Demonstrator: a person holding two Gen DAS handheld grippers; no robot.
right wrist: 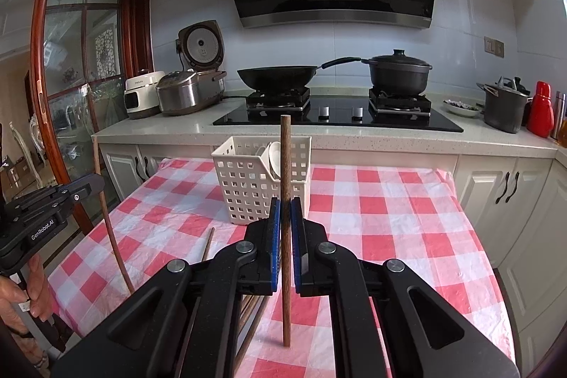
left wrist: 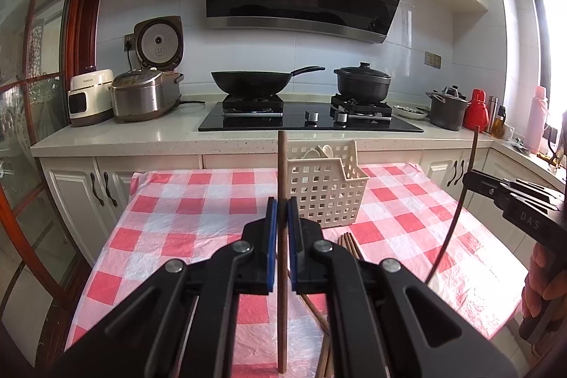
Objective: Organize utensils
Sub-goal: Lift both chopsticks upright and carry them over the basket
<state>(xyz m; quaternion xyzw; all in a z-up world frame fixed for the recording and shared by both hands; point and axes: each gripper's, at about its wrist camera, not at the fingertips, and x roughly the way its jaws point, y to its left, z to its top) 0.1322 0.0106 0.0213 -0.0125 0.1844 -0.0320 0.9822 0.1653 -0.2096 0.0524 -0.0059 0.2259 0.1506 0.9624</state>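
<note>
Nearest to you, each hand carries a clamped load. Your left gripper [left wrist: 282,215] has its blue pads pinched on a single brown chopstick [left wrist: 282,165], held upright, the tip rising above the jaws and the tail hanging below them. Your right gripper [right wrist: 285,218] is pressed onto a darker chopstick [right wrist: 285,158] in just the same way, also upright. Both grips sit around mid-length, which suits a stick like this: it looks light, stiff and smooth, so it is likely to pivot or slide in the pads if you hold it near an end or knock it against something.

Just under and behind the jaws, more loose chopsticks [left wrist: 349,245] lie in a bundle on the red-and-white checked tablecloth [left wrist: 198,204]; another one [right wrist: 208,245] lies apart to the left of your right gripper. The cloth looks like thin, crinkled plastic, so sticks lying flat on it may skid when you close on them; take them one at a time, across the shaft.

Farther on, toward the far edge of the table, stands the white perforated basket [left wrist: 326,190], open at the top, with pale spoons [left wrist: 324,151] leaning inside its back compartment. This is probably where your chopsticks go. Keep them vertical and clear of the rim; the basket looks light enough to shift if bumped.

Beyond the table are the counter, a wok [left wrist: 255,82] and a lidded pot [left wrist: 363,84] on the stove.
</note>
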